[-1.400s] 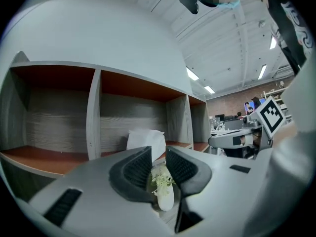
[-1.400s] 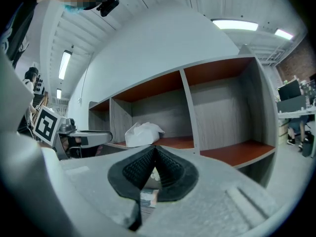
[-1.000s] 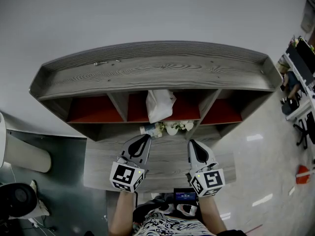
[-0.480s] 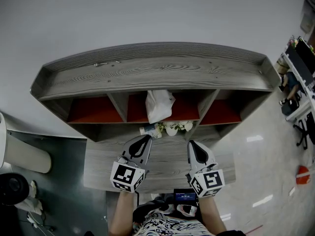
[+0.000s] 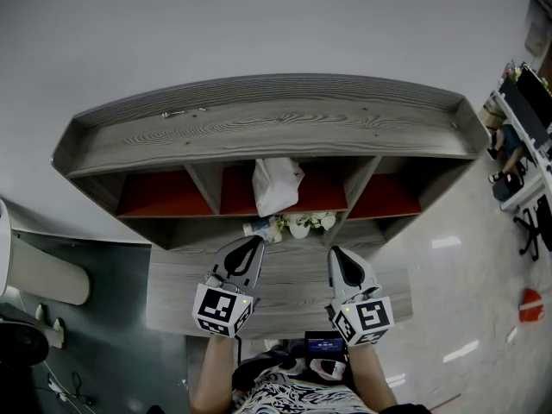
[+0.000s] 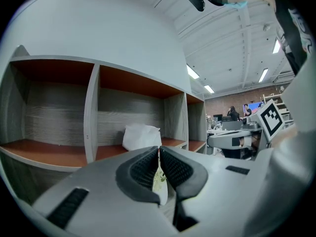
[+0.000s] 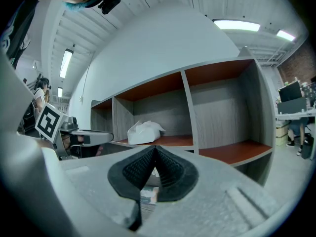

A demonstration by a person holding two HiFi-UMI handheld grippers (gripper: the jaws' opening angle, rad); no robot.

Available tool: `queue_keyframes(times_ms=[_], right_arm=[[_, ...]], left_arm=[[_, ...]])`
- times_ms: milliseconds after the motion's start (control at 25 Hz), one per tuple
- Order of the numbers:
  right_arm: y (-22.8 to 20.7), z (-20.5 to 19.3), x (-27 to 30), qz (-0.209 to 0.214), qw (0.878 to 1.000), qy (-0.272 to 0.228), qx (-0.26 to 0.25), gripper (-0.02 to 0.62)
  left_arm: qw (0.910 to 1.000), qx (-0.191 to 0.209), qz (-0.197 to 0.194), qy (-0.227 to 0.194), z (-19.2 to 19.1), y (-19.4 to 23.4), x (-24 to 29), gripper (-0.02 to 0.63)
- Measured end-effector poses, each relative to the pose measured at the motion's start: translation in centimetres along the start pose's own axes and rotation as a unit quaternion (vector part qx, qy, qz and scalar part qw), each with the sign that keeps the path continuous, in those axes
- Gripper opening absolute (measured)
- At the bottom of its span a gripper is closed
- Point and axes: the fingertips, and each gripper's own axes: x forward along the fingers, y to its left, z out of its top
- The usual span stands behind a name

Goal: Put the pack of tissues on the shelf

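Note:
The white pack of tissues (image 5: 275,184) lies in the middle compartment of the grey shelf (image 5: 267,136), on its red-brown board; it also shows in the left gripper view (image 6: 141,137) and the right gripper view (image 7: 144,132). My left gripper (image 5: 256,245) hangs in front of the shelf, below the pack, shut with nothing between its pads. My right gripper (image 5: 335,255) sits level with it to the right, also shut and empty. Both are well clear of the pack.
Small white flower pots (image 5: 302,223) and a small packet (image 5: 260,228) stand on the grey desk (image 5: 172,291) under the shelf. The left (image 5: 164,195) and right (image 5: 388,195) compartments hold nothing. A grey-green floor mat lies at left, glossy floor at right.
Both grippers stay in place. At the far left floor, a dark round object has slid down and out toward the frame's corner.

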Motion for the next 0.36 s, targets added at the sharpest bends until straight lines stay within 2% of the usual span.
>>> queue_keyframes(times_ms=[360], right_arm=[[-0.24,-0.06,-0.08,-0.003,1.0,0.001,0.005,0.002]], left_arm=[[1.0,0.004,0.002,0.0,0.41,-0.01,0.35,0.016]])
